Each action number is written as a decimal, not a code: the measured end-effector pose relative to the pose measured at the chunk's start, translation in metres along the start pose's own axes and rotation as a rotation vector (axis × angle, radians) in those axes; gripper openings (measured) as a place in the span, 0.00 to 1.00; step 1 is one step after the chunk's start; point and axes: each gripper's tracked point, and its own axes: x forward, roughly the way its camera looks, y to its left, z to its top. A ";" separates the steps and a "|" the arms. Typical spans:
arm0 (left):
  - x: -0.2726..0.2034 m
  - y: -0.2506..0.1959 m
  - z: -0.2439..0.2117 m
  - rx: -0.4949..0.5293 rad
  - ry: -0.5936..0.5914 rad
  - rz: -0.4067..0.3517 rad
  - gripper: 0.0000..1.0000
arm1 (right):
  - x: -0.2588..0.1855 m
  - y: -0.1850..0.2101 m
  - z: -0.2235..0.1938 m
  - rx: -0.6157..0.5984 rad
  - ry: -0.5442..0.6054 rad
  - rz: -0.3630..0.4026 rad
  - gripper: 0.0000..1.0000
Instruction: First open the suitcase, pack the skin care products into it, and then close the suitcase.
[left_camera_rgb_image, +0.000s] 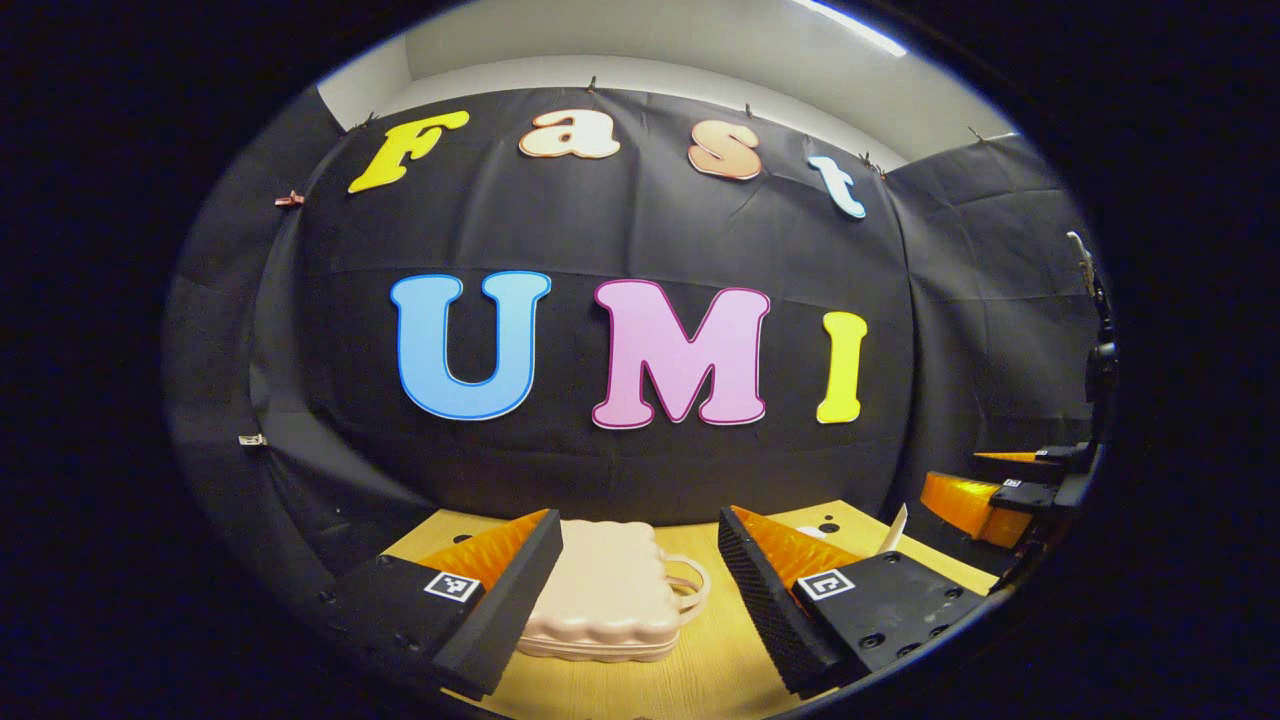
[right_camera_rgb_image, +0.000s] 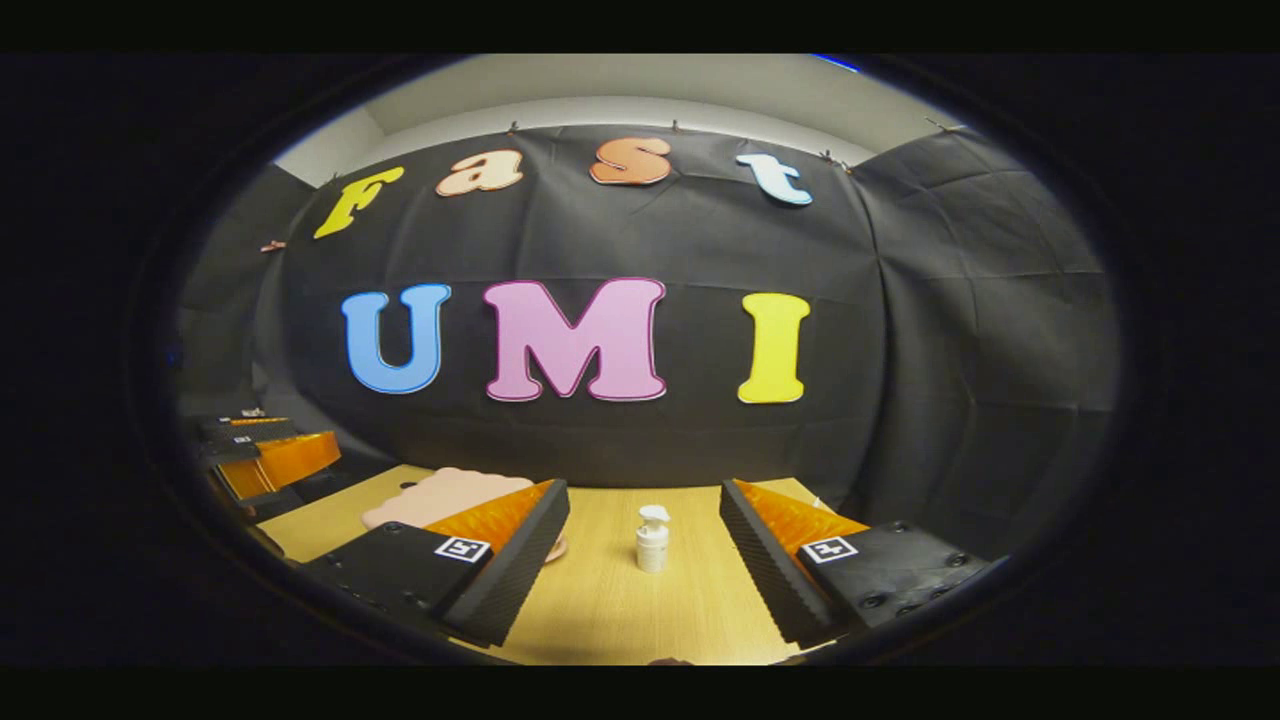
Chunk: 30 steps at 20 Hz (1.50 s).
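Suitcase (left_camera_rgb_image: 610, 590) lies shut on desk (left_camera_rgb_image: 720, 660), handle facing left claw (left_camera_rgb_image: 640, 570), spread wide for opening. Right claw (right_camera_rgb_image: 645, 545) wide, lined up on pump bottle (right_camera_rgb_image: 652, 538) beside suitcase.

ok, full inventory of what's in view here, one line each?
pale pink ribbed hard-shell suitcase: 1, pink, lying flat and closed on the table, handle facing right in the left gripper view.
small white pump bottle: 1, white, upright on the table, right of the suitcase in the right gripper view.
light wooden table: 1, tan, under both.
left hand-held gripper: 1, open, in front of the suitcase.
right hand-held gripper: 1, open, facing the bottle.
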 end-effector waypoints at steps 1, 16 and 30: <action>0.002 0.000 0.000 0.009 0.002 0.001 0.99 | 0.001 0.002 0.000 0.000 0.001 0.006 0.97; 0.036 -0.006 -0.017 0.010 0.043 -0.019 0.99 | 0.017 -0.011 -0.008 0.012 0.019 -0.027 0.96; 0.141 -0.101 -0.099 -0.002 0.174 -0.176 0.99 | 0.037 -0.041 -0.035 -0.016 0.082 -0.041 0.96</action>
